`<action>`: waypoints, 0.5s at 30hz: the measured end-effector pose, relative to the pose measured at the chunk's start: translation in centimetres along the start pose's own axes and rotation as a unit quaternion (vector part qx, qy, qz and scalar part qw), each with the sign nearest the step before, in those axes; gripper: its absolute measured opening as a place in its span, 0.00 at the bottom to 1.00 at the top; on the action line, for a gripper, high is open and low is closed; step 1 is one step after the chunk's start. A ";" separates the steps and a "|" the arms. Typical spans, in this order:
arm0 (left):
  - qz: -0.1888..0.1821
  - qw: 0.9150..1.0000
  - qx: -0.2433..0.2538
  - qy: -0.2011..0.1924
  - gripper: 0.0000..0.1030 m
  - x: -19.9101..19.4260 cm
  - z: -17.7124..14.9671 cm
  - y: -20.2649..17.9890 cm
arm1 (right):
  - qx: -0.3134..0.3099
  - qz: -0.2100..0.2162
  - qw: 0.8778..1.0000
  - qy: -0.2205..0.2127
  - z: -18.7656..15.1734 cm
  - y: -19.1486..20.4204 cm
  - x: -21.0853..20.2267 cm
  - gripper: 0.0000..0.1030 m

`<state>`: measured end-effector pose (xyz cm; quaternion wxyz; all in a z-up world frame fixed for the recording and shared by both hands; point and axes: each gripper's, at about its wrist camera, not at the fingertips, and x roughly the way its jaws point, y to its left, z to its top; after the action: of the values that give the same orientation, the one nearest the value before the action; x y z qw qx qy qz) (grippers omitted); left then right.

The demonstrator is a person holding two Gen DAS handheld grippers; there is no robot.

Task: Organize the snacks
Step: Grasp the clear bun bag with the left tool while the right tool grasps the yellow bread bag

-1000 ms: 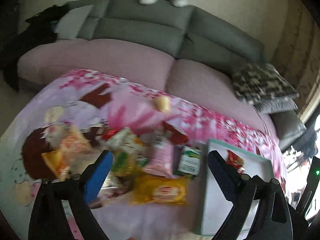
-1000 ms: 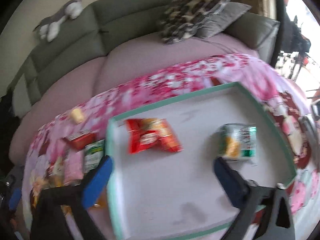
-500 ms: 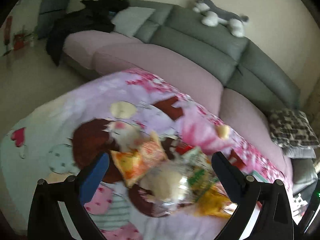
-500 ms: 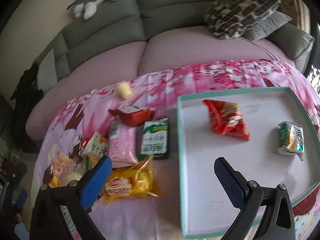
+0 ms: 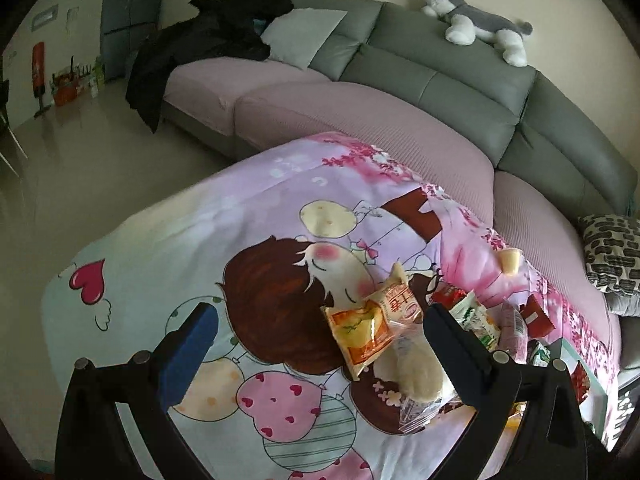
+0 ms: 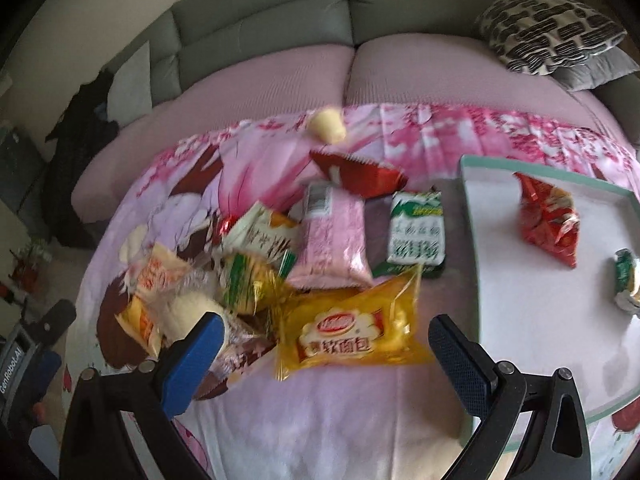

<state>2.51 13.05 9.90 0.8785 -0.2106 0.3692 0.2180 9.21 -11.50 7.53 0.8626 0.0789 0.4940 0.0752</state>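
A pile of snack packets lies on a cartoon-print cloth. My right gripper [image 6: 320, 334] is open and empty, its fingers either side of a yellow bread packet [image 6: 352, 330]. Behind it lie a pink packet [image 6: 332, 240], a green-and-white packet [image 6: 418, 234] and a red packet [image 6: 360, 174]. A white tray with a green rim [image 6: 476, 280] on the right holds a red snack bag [image 6: 550, 220] and a small green packet [image 6: 628, 280]. My left gripper [image 5: 316, 342] is open and empty, to the left of an orange packet [image 5: 360, 334] and a clear-wrapped bun [image 5: 416, 368].
A grey and pink sofa [image 5: 360, 96] runs behind the table, with a plush dog [image 5: 476, 28], a patterned cushion [image 6: 548, 34] and black clothing [image 5: 208, 44] on it. A small yellow item [image 6: 326, 126] lies near the cloth's far edge. The left gripper's body [image 6: 28, 356] shows in the right wrist view.
Both grippers have swung left. The right one moved from over the tray to over the snack pile. The left view shifted from the pile to the cloth's left part.
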 end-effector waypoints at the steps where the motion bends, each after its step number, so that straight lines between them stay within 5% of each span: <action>1: 0.002 1.000 0.000 0.006 0.99 0.3 -0.1 0.0 | -0.002 -0.001 1.000 0.005 -0.1 0.0 0.3 1.00; 15: -0.062 0.994 0.041 0.077 0.99 3.6 -2.6 -5.3 | 0.009 -0.021 0.999 0.034 -0.8 -1.3 2.4 1.00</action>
<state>6.18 8.14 6.67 0.8671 -0.2133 0.4307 0.1309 9.82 -12.27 4.86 0.8459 0.0739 0.5254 0.0553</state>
